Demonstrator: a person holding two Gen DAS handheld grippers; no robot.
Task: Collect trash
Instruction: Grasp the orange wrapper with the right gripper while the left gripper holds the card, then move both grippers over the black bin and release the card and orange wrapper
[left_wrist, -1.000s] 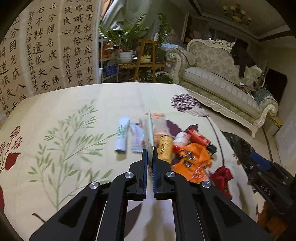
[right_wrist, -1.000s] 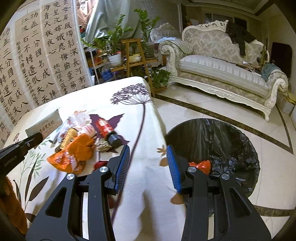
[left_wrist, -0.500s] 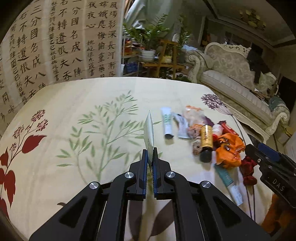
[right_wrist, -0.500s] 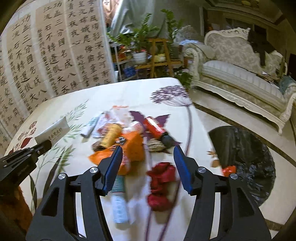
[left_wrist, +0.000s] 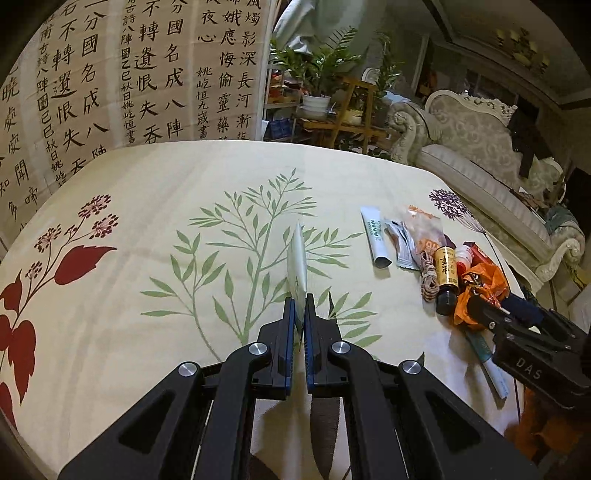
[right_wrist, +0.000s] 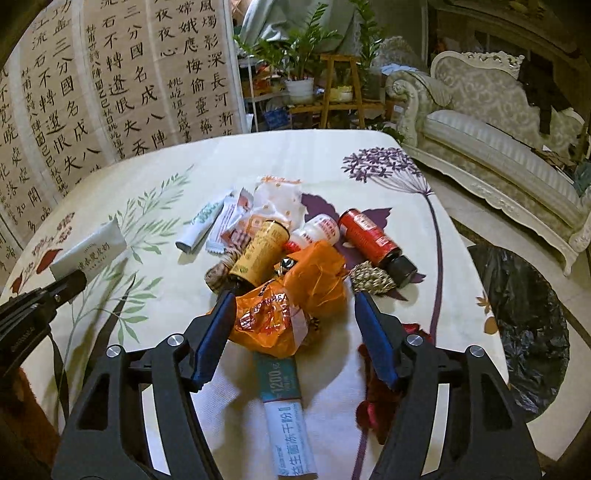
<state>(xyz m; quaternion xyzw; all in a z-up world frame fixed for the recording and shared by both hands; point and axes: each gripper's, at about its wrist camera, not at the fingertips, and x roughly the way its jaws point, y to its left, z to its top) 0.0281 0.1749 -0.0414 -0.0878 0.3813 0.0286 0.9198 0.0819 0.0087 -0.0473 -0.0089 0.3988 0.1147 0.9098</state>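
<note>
Right claw (right_wrist: 291, 314) (wide apart) straddles the orange bag (right_wrist: 295, 306) near the table edge (right_wrist: 476, 280).

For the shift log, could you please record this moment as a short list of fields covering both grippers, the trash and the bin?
left gripper: shut on a pale flat sachet, held above the tablecloth
right gripper: open, jaws either side of the orange plastic bag
trash pile: gold-label bottle, red-label bottle, white tube, twine bundle, teal-and-white sachet
bin: black-lined bin on the floor, right of the table
</note>
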